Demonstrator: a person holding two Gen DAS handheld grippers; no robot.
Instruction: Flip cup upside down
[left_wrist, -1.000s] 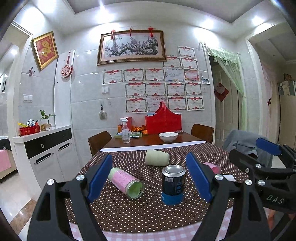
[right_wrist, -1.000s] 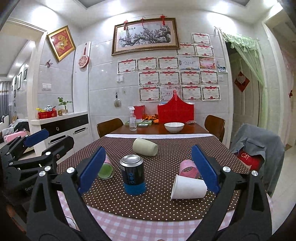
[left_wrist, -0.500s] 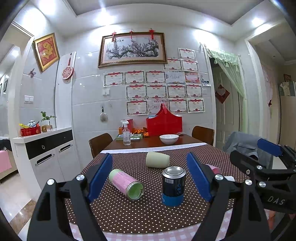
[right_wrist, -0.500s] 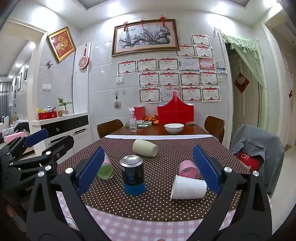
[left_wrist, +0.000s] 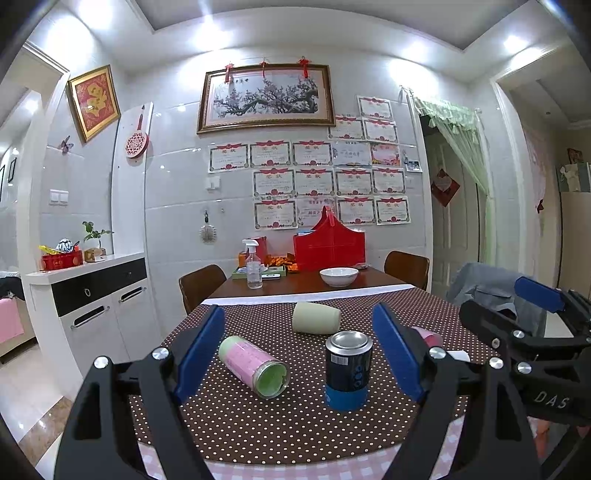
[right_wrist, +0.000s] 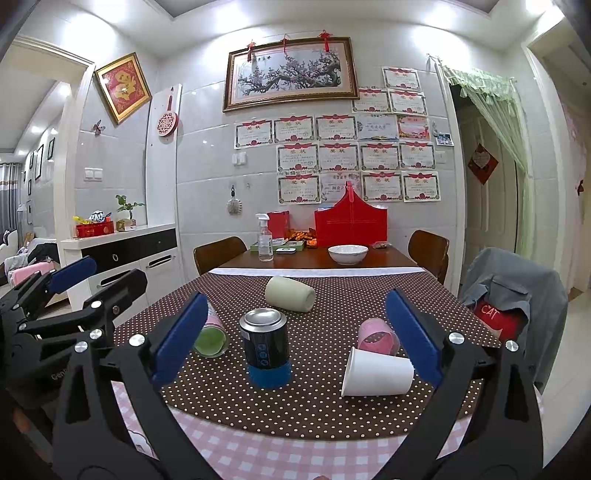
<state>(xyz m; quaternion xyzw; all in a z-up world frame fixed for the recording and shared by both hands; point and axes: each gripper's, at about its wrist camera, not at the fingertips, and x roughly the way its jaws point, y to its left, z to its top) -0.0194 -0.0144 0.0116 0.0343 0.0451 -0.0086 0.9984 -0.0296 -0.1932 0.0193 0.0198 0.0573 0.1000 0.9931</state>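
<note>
Table (right_wrist: 369, 258) (dotted cloth (right_wrist: 314, 406)) bears cups (right_wrist: 376, 373).

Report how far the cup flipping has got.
Done: the dark cup stands apparently upside down, its blue end on the table. In hand: nothing; left gripper and right gripper are open, short of the cups. Left: white cup, pink cup, green-lined cup and cream cup lie on their sides.
</note>
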